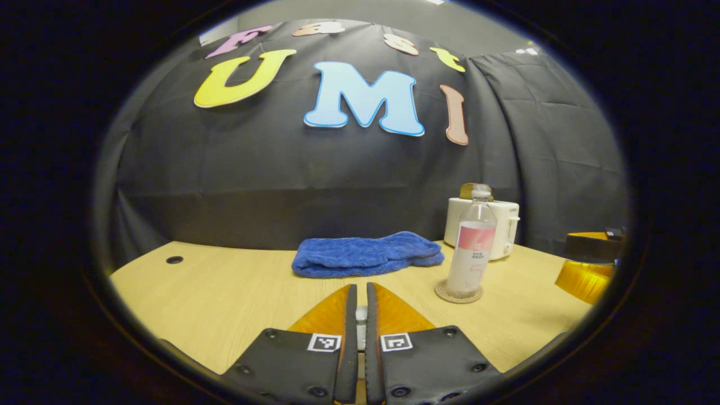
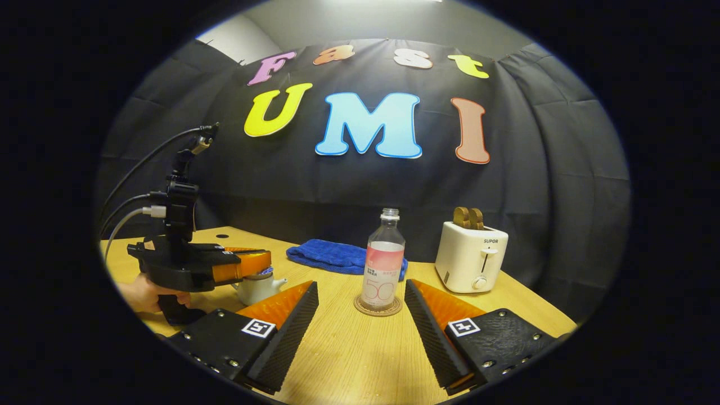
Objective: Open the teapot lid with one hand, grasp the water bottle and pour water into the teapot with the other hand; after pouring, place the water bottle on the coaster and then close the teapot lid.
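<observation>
Water bottle [image 2: 383,270] stands on its coaster [image 2: 378,307]; the right claw [image 2: 360,304] gapes wide and empty, while the left claw [image 1: 361,306] is nearly closed above the teapot [image 2: 257,286], its hold unclear.

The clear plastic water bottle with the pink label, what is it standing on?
The clear plastic water bottle stands upright on a round brown coaster on the light wooden table. The coaster's rim shows; its middle is covered by the bottle.
</observation>
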{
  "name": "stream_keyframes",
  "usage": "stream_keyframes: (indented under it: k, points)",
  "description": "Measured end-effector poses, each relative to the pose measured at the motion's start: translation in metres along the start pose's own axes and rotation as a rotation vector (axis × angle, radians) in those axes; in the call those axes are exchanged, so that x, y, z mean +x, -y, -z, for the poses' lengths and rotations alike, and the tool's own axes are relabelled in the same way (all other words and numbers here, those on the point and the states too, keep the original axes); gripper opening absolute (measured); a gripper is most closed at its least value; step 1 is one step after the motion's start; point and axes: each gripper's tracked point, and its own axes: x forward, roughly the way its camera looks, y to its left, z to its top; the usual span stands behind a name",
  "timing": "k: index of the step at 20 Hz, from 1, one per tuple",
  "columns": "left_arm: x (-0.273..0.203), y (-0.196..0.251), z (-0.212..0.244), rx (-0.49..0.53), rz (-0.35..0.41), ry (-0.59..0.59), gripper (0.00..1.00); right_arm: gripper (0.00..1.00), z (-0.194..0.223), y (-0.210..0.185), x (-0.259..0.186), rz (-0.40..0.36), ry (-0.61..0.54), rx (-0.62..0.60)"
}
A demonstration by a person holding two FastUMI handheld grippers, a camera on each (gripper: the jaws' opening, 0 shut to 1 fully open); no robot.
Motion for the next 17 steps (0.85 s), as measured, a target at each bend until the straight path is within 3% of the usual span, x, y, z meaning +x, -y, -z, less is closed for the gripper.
stream_keyframes:
  k: [7, 11, 14, 17]
  points:
    - [-0.007, 0.008, -0.008, 0.005, 0.010, 0.005, 0.22, 0.96, 0.011, 0.004, 0.002, 0.023, -0.029, -0.018]
    - [-0.029, 0.017, -0.012, 0.010, 0.019, 0.015, 0.41, 0.96, 0.008, -0.004, -0.003, 0.016, -0.023, -0.026]
    - [-0.051, 0.019, -0.018, 0.037, 0.009, 0.022, 0.67, 0.96, -0.005, -0.009, -0.017, 0.014, -0.002, -0.007]
    - [-0.077, 0.030, -0.033, 0.003, 0.026, 0.060, 0.67, 0.96, -0.019, -0.011, -0.035, 0.022, 0.023, -0.010]
